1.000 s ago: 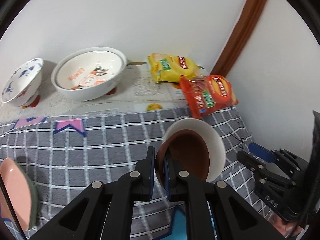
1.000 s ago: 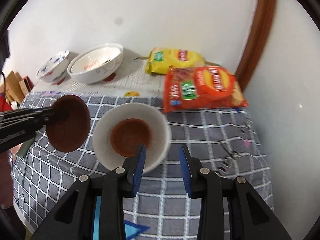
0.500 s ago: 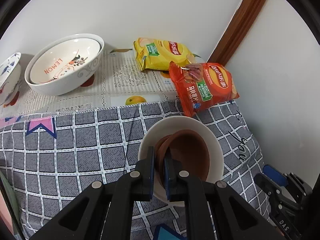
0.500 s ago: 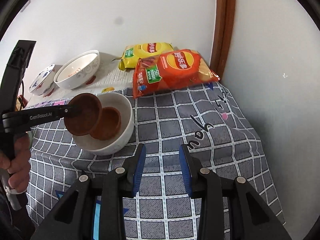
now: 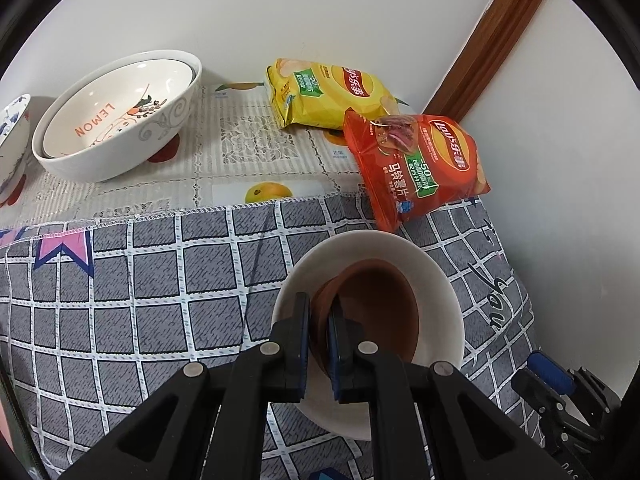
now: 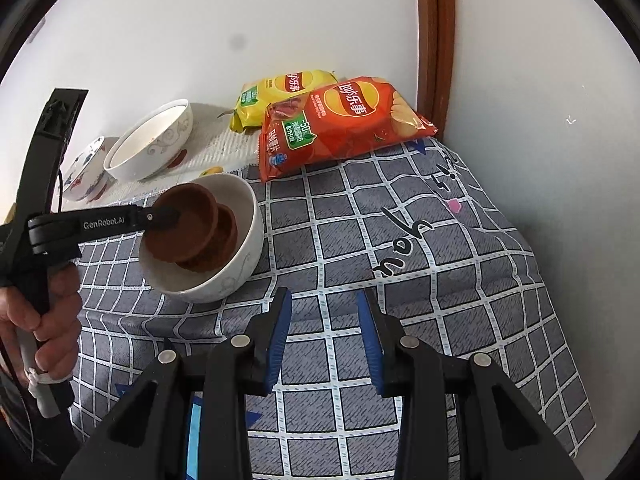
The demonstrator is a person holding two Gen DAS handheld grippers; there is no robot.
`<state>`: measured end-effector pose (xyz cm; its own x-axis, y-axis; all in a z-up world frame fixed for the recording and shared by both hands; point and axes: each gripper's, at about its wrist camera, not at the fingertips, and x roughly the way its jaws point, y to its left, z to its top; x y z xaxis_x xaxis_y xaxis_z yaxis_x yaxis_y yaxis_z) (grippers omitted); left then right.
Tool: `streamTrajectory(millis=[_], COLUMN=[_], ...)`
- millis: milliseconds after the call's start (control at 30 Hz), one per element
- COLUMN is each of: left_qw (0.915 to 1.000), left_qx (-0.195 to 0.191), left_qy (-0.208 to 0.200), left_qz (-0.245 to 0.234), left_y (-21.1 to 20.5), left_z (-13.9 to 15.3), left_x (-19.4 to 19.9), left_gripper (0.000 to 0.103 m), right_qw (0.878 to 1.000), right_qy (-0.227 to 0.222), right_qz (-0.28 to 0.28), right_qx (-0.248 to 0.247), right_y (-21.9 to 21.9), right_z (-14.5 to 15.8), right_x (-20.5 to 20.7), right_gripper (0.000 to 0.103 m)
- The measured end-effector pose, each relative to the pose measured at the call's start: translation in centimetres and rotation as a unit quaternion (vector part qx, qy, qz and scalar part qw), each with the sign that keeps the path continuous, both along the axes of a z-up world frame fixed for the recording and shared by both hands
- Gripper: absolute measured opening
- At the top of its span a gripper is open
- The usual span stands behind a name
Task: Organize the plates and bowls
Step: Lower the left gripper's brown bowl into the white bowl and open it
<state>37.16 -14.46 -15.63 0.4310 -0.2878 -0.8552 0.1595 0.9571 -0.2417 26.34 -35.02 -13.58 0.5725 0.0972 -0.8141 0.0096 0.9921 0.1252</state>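
The blue-patterned bowl [image 5: 12, 148] is cut off by the left wrist view's left edge. The lower brown dish [image 6: 224, 236] lies largely hidden beneath the held brown dish [image 6: 180, 226]. The yellow chip bag [image 6: 280, 92] sits partly behind the red chip bag [image 6: 340, 124].

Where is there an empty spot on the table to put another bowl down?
The checked cloth is bare between the white bowl, the red chip bag and the right gripper. More bare cloth lies left of the white bowl. The back is crowded: lemon bowl, blue bowl, yellow bag.
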Motion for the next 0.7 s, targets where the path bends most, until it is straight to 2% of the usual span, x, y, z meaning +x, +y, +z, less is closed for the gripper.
streamTrajectory(millis=[700], left_qw=[1.0], left_qx=[-0.007], left_qy=[0.001], left_qz=[0.006], left_y=[-0.06], left_z=[-1.03], left_x=[0.32], left_gripper=[0.009], right_qw=[1.0], right_qy=[-0.001], right_qz=[0.008], right_qx=[0.002], right_y=[0.39], right_z=[0.03], right_x=[-0.26], right_gripper=[0.034])
